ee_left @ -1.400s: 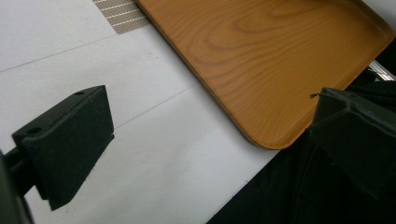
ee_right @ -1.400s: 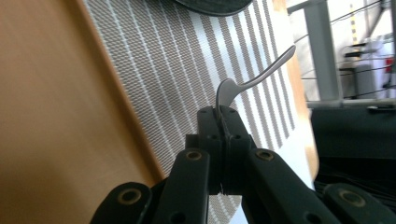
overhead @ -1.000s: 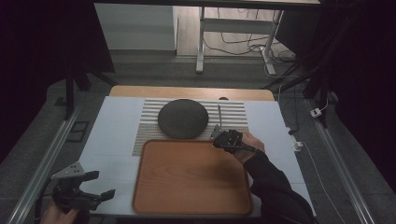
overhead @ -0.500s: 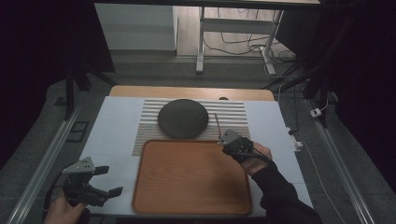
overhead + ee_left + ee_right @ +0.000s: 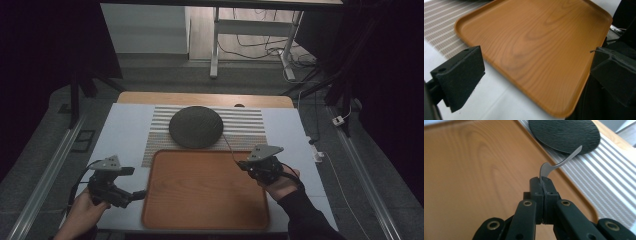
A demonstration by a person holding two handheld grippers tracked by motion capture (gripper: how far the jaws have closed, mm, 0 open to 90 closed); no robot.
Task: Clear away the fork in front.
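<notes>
Gripping a thin grey metal utensil point(image 5: 556, 166) by one end, the right tongs point(image 5: 248, 162) sit closed over the right edge of the wooden tray point(image 5: 200, 220), at centre right of the high view. The pickup looks done; setting it down remains. Its free end points toward the dark round plate point(image 5: 195, 126) on the striped mat point(image 5: 245, 127). Left tongs point(image 5: 131, 182), lower left, stand wide open and empty, facing the tray.
</notes>
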